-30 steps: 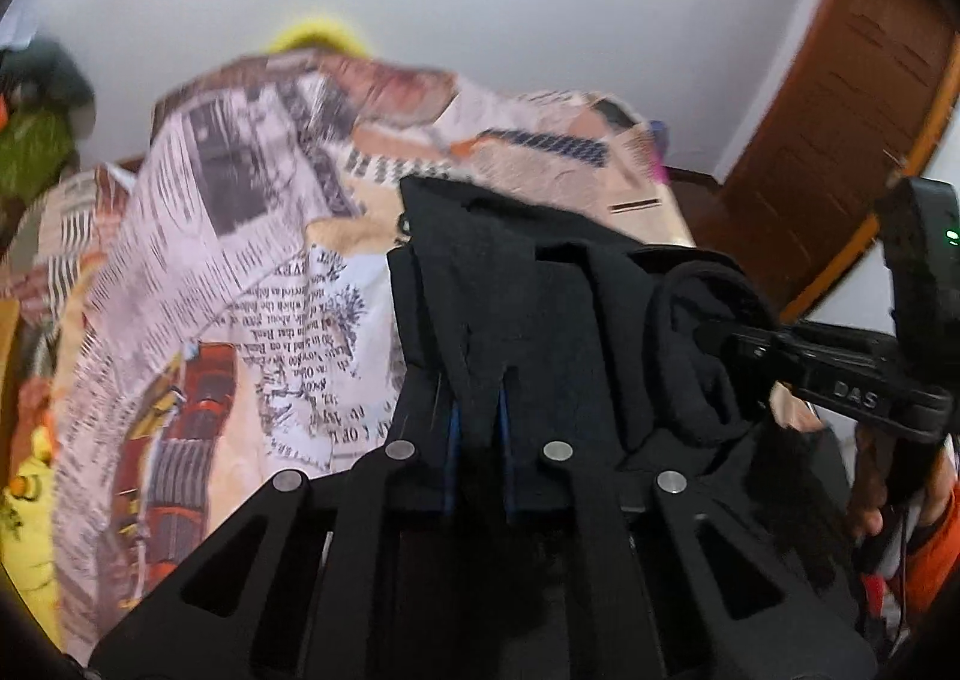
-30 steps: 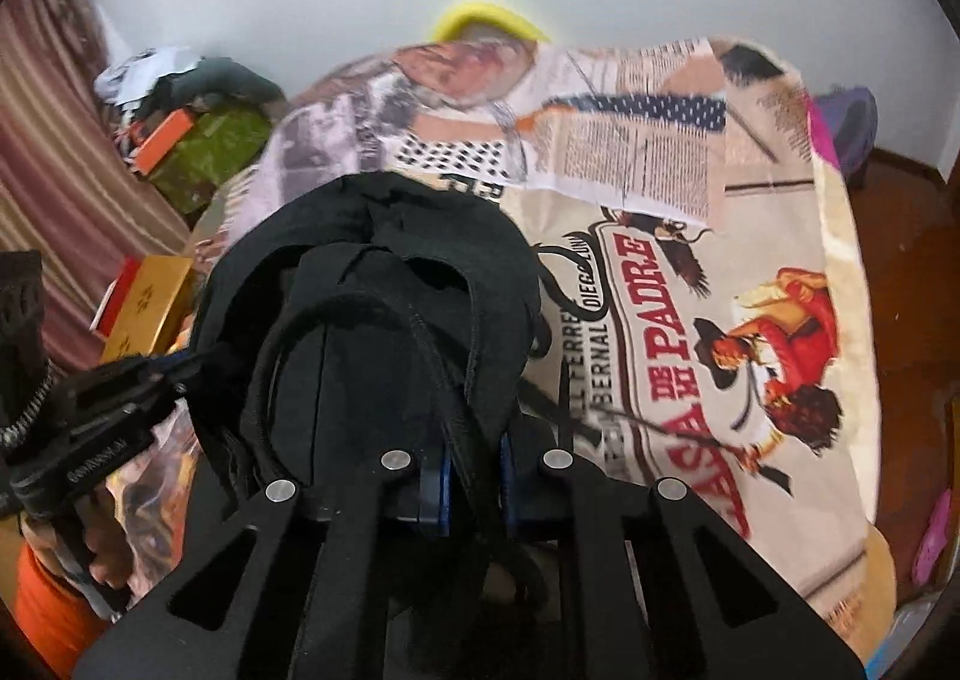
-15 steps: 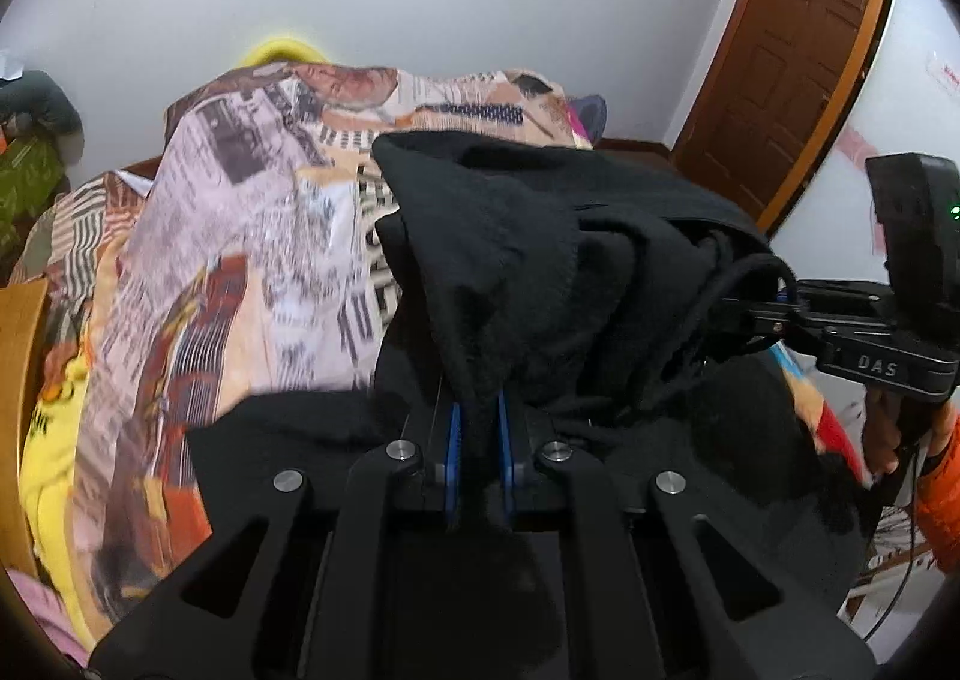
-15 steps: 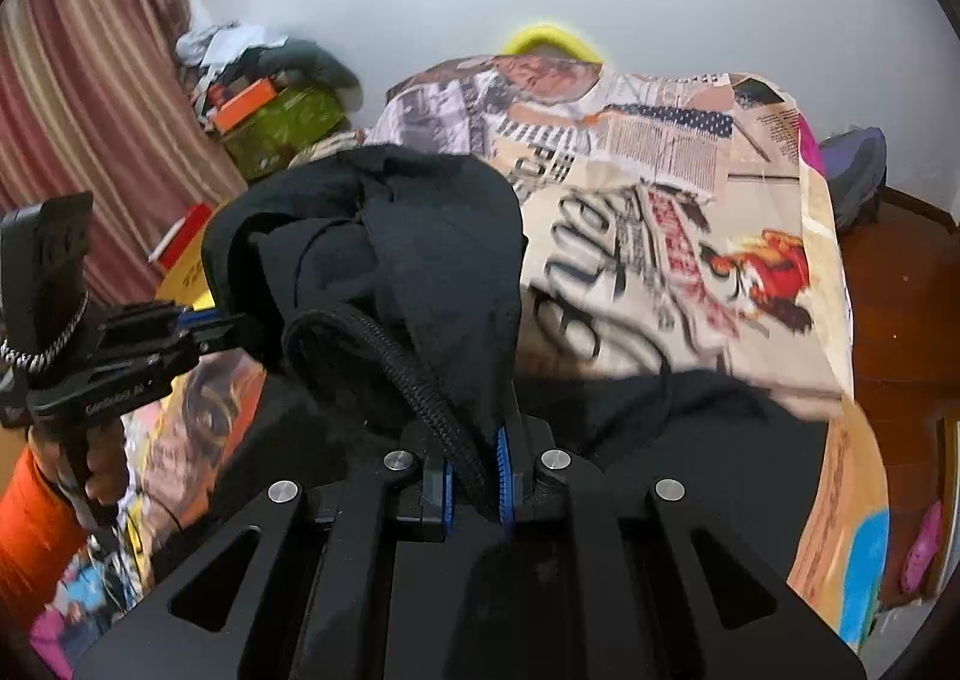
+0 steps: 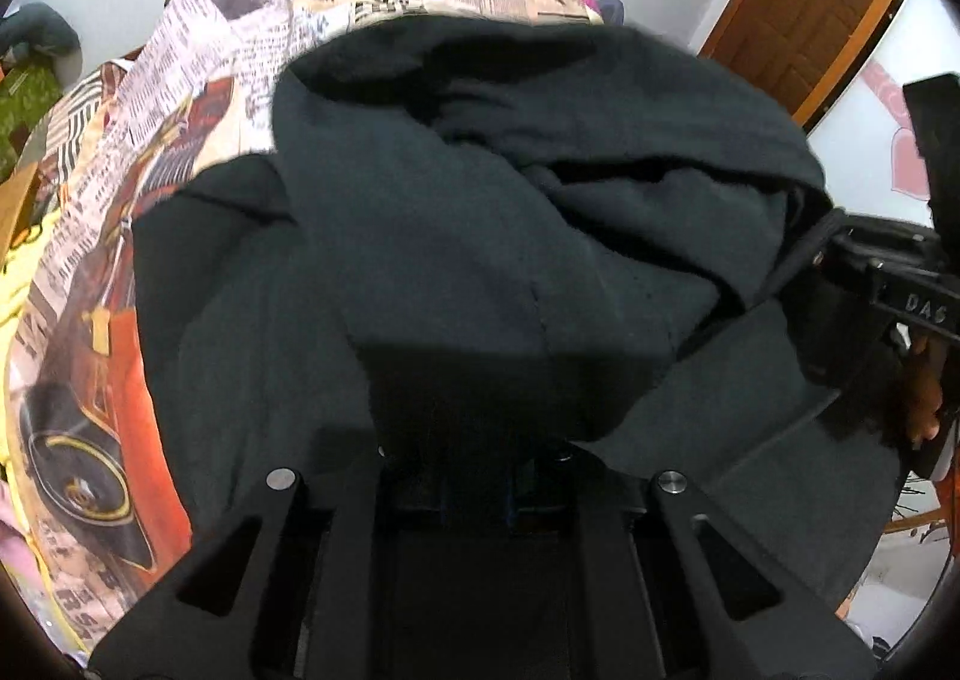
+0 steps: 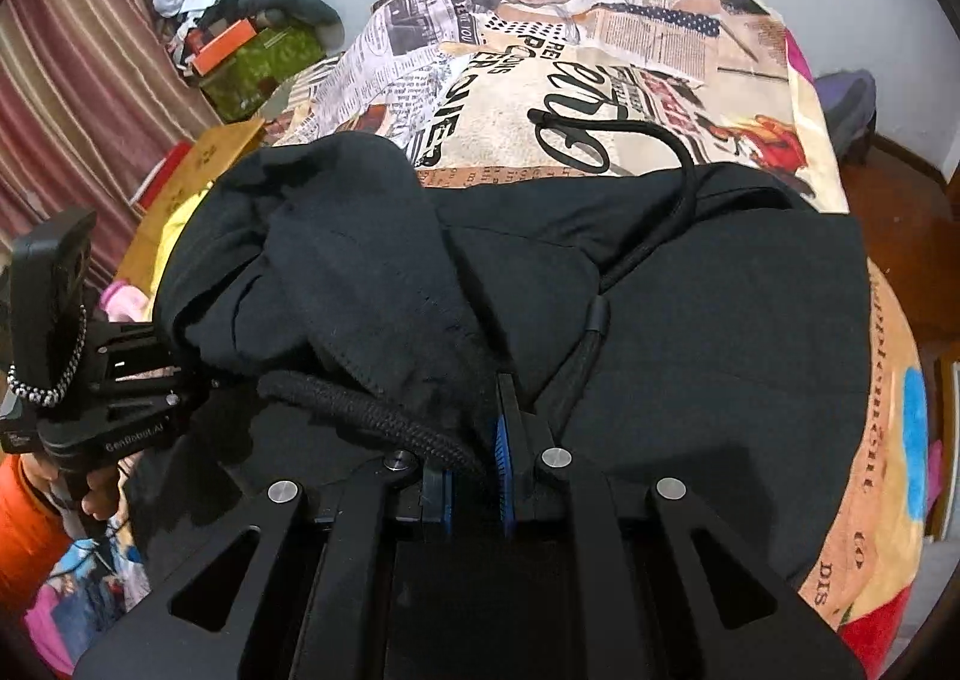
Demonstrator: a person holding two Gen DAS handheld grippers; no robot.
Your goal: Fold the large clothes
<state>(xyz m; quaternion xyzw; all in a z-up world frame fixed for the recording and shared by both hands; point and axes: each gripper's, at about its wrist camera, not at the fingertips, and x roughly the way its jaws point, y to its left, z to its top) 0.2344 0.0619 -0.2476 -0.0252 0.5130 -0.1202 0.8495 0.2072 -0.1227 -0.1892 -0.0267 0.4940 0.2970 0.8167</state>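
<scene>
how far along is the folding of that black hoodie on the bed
Done: the lower body of the black hoodie lies spread on the printed bedspread. In hand: both grippers are shut on its hood end, the right gripper also pinching the drawstring, the left gripper buried under the draped cloth. Left: that bunched hood part is not laid flat yet, and no neat finished fold shows.

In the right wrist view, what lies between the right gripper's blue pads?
Black hoodie fabric, bunched with its thick drawcord, is clamped in the right gripper. The right wrist view shows it.
</scene>
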